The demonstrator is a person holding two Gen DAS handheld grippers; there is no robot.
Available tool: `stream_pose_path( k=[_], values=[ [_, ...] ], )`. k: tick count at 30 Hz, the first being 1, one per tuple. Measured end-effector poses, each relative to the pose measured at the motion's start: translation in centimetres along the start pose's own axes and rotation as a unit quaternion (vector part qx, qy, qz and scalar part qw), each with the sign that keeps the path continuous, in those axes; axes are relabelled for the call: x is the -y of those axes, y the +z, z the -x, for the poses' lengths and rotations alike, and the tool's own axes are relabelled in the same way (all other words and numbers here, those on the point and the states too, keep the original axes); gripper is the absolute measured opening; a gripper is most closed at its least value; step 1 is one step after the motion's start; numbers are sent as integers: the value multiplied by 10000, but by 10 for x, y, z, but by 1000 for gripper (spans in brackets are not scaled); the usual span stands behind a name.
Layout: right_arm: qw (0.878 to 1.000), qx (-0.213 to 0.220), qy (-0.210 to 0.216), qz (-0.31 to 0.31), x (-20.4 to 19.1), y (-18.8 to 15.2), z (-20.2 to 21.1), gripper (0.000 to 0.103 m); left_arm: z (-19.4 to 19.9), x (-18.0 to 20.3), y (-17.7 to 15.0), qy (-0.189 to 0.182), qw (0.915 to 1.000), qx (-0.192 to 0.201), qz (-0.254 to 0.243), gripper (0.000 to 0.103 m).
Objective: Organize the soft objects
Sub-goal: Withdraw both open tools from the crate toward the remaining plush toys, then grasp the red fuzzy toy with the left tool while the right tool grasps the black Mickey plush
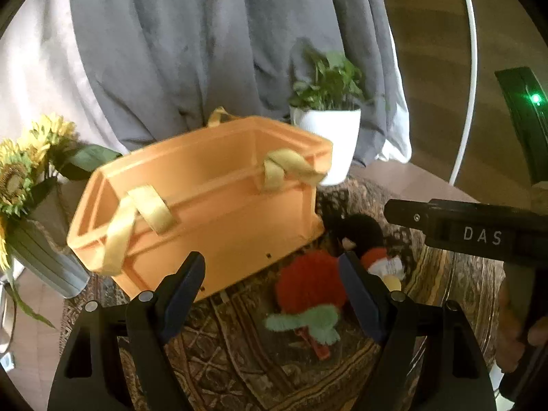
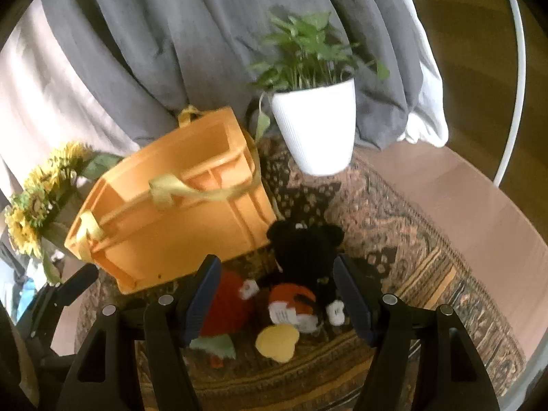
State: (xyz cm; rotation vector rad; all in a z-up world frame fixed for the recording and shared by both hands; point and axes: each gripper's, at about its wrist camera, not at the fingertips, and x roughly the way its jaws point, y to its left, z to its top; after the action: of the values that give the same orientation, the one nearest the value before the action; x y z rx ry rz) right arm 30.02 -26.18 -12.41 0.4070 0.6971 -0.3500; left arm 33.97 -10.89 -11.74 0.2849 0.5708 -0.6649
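Soft daylight, slight blur (fisheye edges)

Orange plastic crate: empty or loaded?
Looks empty: the orange plastic crate shows bare inner walls; both plush toys lie outside on the rug. Floor partly hidden.

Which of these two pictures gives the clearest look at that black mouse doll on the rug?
The right wrist view. There the black mouse doll sits nearly whole between the open tongs, showing ears, red shorts, a white glove and a yellow shoe. In the left wrist view a finger of the left tongs hides most of the doll.
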Motion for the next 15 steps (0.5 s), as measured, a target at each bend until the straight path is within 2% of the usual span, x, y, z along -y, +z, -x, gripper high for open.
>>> stream_pose_path(
  k=[15],
  values=[
    [9988,-462,-124,-62,8,-25,-31,69,-36,7,-30,-377,9977,-491,-282,80]
  ],
)
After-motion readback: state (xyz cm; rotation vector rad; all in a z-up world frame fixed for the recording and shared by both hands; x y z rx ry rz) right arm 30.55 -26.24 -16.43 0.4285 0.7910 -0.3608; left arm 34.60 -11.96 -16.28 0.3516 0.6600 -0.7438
